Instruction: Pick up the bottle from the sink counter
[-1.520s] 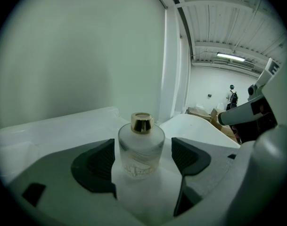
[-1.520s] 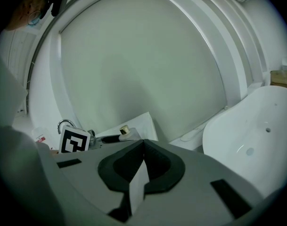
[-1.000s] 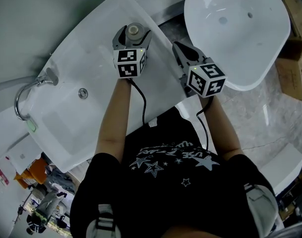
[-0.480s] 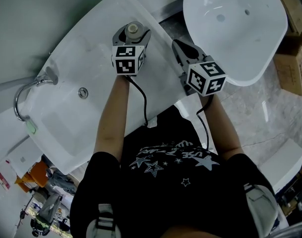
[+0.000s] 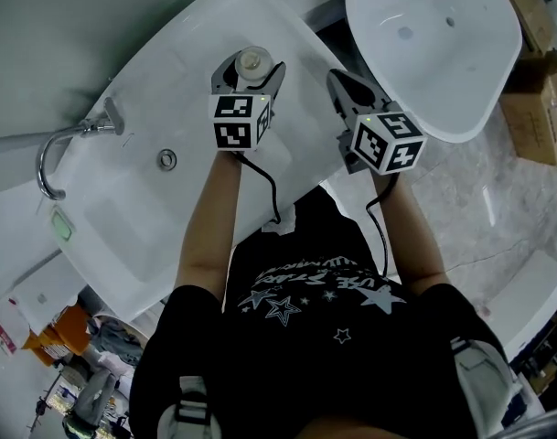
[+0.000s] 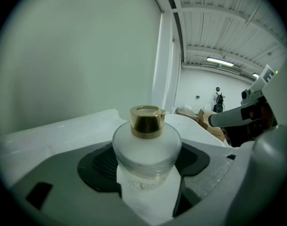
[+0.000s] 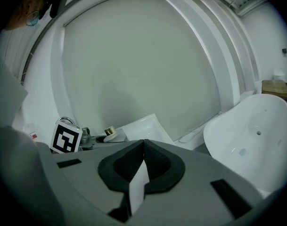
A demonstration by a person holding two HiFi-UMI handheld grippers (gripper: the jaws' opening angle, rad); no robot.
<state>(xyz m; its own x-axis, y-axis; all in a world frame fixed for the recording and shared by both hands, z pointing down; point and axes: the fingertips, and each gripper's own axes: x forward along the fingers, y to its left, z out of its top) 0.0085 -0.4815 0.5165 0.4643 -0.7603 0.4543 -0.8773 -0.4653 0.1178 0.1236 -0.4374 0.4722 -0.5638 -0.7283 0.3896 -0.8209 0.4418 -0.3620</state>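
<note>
From the head view, the left tool (image 5: 249, 71) sits around the frosted bottle (image 5: 251, 61) at the far right part of the sink counter (image 5: 287, 126). The right tool (image 5: 344, 85) hangs near the counter's right edge.

From the left gripper view, the jaws press both sides of the bottle's body, below its gold cap (image 6: 146, 121). I think the lift should go straight up, slowly, with the bottle kept upright.

From the right gripper view, the jaws are together and hold nothing.

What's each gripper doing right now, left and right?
Left gripper: closed on the bottle, pads against both its sides.
Right gripper: closed, nothing between its jaws.
</note>
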